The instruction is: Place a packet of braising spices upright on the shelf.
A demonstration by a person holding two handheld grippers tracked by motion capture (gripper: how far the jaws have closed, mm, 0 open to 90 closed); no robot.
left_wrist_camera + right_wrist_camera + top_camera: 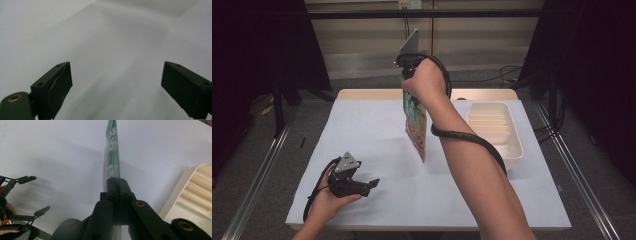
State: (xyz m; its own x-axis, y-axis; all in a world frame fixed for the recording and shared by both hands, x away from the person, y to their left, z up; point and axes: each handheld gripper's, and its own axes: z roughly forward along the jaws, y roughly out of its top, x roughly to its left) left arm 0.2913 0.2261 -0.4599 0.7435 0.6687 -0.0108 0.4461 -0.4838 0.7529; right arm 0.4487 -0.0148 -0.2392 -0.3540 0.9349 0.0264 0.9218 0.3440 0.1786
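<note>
A flat green, white and red packet (416, 127) hangs edge-on from the right gripper (117, 185) — jaws clamped on its top. The high view shows its printed face. The left gripper (373, 184) gapes wide, empty, over the white table (377, 130).

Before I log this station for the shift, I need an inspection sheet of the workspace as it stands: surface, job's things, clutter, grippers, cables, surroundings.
Surface: white sheet covering the table, bare in the middle.
Job's things: flat printed packet held up above the sheet, hanging edge-down; white slotted tray at the right side.
Clutter: nothing seen.
Grippers: right gripper raised, jaws shut on the packet's top edge; left gripper low over the sheet, jaws open, nothing between them.
Cables: black cable winds around the right forearm.
Surroundings: dark curtains on both sides, metal rails along the floor.
</note>
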